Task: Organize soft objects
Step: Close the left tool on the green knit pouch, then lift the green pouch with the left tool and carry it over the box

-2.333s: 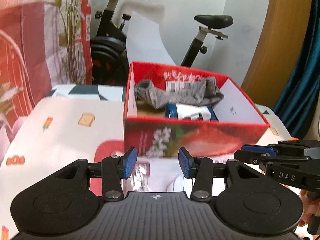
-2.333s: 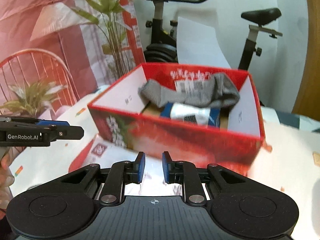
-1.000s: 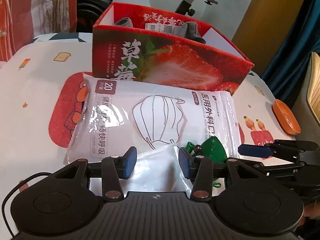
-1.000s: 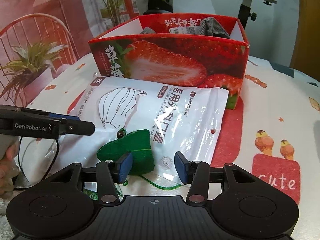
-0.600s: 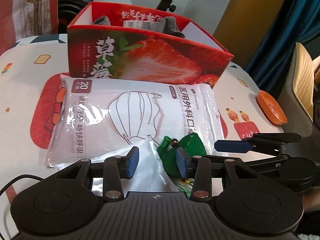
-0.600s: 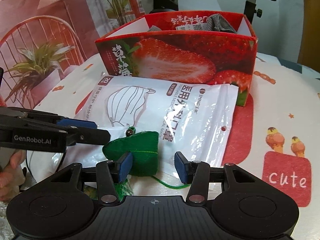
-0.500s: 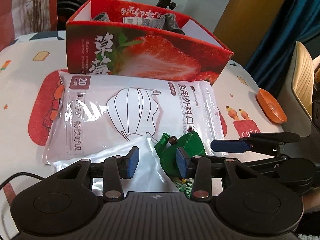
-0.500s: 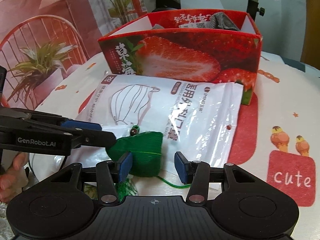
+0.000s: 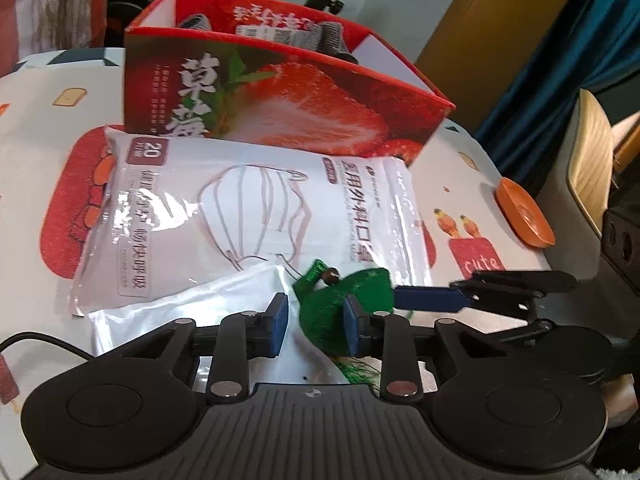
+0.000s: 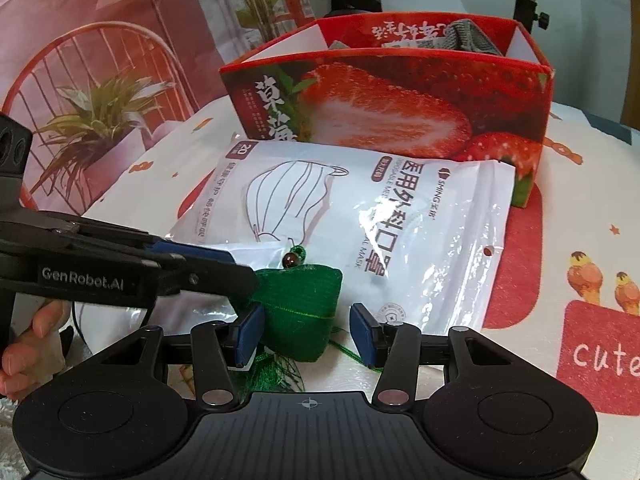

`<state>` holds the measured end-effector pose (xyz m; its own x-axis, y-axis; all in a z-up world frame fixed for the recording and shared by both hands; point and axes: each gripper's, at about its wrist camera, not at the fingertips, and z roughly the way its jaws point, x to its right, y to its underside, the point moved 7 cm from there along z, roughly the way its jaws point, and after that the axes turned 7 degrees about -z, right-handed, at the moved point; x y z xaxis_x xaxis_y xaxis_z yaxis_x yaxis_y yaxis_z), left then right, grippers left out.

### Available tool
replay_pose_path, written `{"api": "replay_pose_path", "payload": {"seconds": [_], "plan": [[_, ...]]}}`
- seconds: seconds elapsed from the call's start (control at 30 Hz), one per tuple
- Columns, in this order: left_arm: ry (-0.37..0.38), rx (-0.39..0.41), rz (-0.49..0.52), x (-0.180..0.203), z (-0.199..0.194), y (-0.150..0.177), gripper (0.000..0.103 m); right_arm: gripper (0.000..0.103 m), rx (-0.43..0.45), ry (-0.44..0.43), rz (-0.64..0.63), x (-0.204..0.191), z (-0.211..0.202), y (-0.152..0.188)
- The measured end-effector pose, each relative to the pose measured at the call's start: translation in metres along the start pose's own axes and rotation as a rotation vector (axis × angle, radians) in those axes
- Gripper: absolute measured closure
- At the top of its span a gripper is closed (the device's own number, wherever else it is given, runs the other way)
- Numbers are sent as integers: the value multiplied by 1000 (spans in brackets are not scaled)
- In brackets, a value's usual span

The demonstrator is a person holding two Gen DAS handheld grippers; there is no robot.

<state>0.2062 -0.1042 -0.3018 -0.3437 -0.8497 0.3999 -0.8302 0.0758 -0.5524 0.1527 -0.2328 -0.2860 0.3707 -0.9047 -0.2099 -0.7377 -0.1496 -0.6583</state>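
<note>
A green woven pouch (image 9: 352,296) (image 10: 300,300) with a bead and tassel lies on the near end of a white face-mask bag (image 9: 240,208) (image 10: 380,220). My left gripper (image 9: 314,326) has the pouch between its closing jaws. The right pad overlaps the pouch; the left pad stands clear of it. My right gripper (image 10: 308,336) is open around the same pouch from the other side, with a gap at its right pad. Behind the bag stands a red strawberry box (image 9: 280,120) (image 10: 400,100) with a grey sock (image 9: 332,38) (image 10: 464,36) inside.
A second shiny bag (image 9: 192,308) lies under the mask bag's near corner. An orange dish (image 9: 524,216) sits at the table's right edge, a black cable (image 9: 40,340) at the left. A potted plant (image 10: 92,120) and an exercise bike stand beyond the table.
Both grippers came down from the box to the table and closed in on the green pouch. The left jaws have narrowed; the right jaws keep their width.
</note>
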Motion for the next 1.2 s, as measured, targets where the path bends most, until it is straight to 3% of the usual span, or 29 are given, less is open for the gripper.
{"api": "replay_pose_path", "payload": {"seconds": [0.17, 0.43, 0.8, 1.2], "plan": [[17, -28, 7, 2, 4, 3, 74, 61, -4, -12, 5, -2, 1, 1], [94, -71, -124, -14, 8, 5, 74, 69, -2, -30, -1, -4, 0, 2], [128, -92, -185, -19, 11, 7, 77, 70, -4, -26, -6, -5, 0, 1], [115, -62, -139, -12, 4, 1, 78, 71, 19, -8, -29, -6, -6, -5]]}}
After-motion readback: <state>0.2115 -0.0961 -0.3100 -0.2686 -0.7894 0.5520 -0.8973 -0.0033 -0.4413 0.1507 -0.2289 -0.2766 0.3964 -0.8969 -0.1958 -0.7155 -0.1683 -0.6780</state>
